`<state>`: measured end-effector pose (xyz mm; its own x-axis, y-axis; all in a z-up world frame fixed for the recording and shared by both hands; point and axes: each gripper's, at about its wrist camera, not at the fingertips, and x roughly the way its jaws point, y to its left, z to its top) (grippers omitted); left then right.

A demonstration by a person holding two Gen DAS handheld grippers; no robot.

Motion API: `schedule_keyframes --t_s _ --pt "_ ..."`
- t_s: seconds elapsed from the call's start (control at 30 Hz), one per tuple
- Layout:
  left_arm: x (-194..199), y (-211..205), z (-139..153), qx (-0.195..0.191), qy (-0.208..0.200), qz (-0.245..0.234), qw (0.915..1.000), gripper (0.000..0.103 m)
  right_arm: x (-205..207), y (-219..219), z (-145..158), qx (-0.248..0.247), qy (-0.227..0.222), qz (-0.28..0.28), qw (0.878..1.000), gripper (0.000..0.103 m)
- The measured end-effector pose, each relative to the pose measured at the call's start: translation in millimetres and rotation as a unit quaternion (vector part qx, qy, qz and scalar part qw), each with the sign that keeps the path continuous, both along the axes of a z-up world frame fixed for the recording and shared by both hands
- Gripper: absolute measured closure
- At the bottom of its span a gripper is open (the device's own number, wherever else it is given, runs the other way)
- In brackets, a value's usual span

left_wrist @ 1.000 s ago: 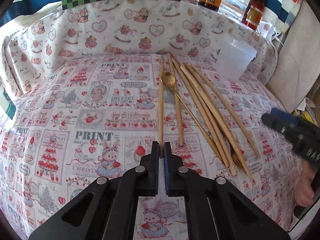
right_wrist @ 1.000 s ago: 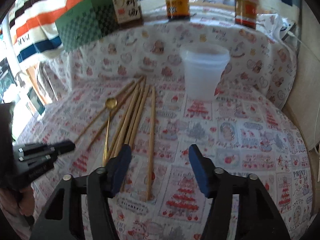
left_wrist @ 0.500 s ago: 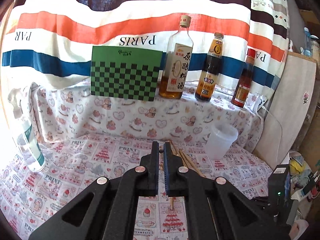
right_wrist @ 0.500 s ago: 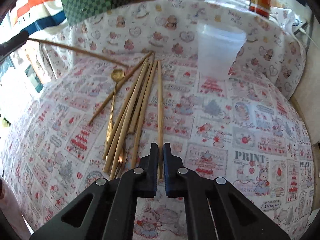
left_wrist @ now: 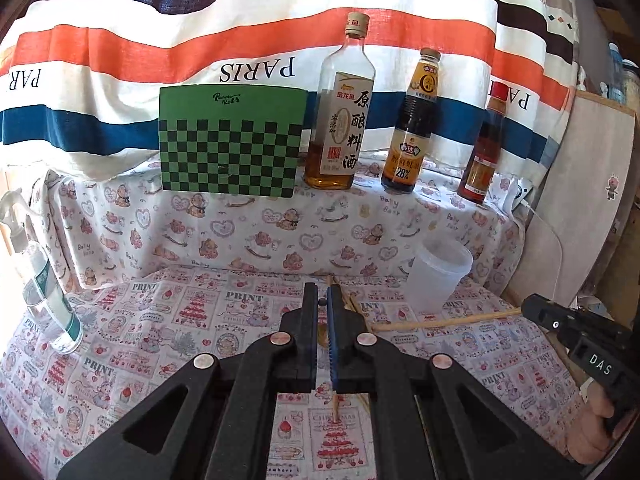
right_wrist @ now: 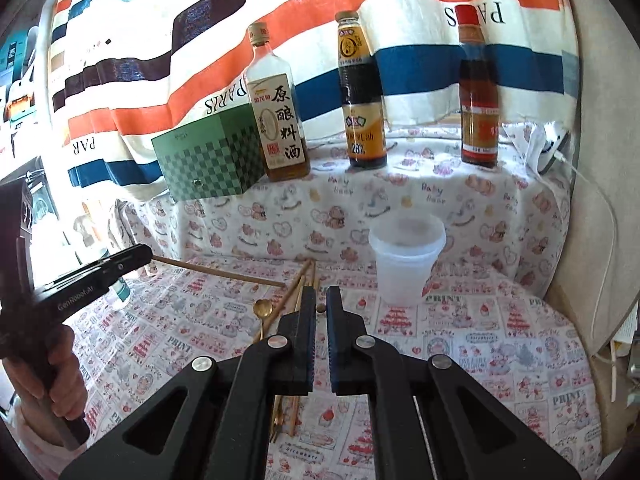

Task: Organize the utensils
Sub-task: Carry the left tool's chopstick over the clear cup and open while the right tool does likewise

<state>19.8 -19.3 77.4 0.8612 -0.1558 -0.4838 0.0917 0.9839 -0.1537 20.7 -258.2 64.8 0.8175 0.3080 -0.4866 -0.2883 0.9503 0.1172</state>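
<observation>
Chopsticks held in both grippers above the printed tablecloth (left_wrist: 132, 344).

We see the left gripper (left_wrist: 322, 312) clamped on one chopstick (right_wrist: 216, 271), which sticks out level from its tips in the right wrist view. The right gripper (right_wrist: 320, 309) is clamped on another chopstick (left_wrist: 444, 322), seen from the side in the left wrist view. The other chopsticks (right_wrist: 302, 284) and a gold spoon (right_wrist: 263, 312) lie on the cloth near its back edge, beside the plastic cup (right_wrist: 404, 264).

Both tools are matte black with silver rivets, blue-edged ribbed pads (left_wrist: 333, 344) and white lettering.
</observation>
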Motion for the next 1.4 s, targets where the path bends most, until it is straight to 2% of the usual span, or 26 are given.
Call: schedule_keyframes --t_s 0.2,0.3,0.4,0.63,0.9,1.0,1.1,1.2,1.27,1.4 --pt "8.6 -1.2 19.1 -0.013 -0.018 -0.004 0.9997 0.099 12.9 2.0 25.0 0.002 -0.005 -0.008 1.000 0.097" --pt "0.5 -1.3 31.9 0.004 -0.041 0.001 0.9992 0.100 11.0 -1.5 27.1 0.004 -0.015 -0.008 1.000 0.097" --pt "0.0 0.1 40.1 0.006 -0.046 0.002 0.9989 0.100 9.7 -4.3 30.5 0.004 -0.023 -0.012 1.000 0.097" --pt "33.2 -12.0 67.4 0.003 -0.048 0.008 0.9988 0.100 24.2 -6.9 68.4 -0.018 -0.063 -0.048 0.997 0.097" --pt "66.5 -39.2 107.3 -0.024 -0.085 -0.002 0.9961 0.100 68.8 -40.8 99.0 0.042 -0.095 -0.084 0.991 0.097" --pt "80.0 -54.5 123.8 -0.034 -0.101 -0.007 0.9943 0.100 84.8 -50.8 116.0 0.046 -0.120 -0.105 0.986 0.097" --pt "91.8 -67.3 141.4 -0.065 -0.124 -0.023 0.9899 0.100 94.1 -59.9 127.1 0.047 -0.150 -0.122 0.980 0.097" --pt "102.5 -82.0 149.3 -0.091 -0.139 -0.036 0.9854 0.100 99.0 -67.2 125.6 0.053 -0.168 -0.136 0.975 0.097" --pt "107.2 -93.8 144.4 -0.088 -0.137 -0.034 0.9861 0.100 103.0 -69.7 117.0 0.048 -0.169 -0.143 0.974 0.097" --pt "111.9 -115.3 115.7 -0.064 -0.136 -0.027 0.9882 0.100 117.1 -71.4 83.8 0.034 -0.122 -0.135 0.983 0.097"
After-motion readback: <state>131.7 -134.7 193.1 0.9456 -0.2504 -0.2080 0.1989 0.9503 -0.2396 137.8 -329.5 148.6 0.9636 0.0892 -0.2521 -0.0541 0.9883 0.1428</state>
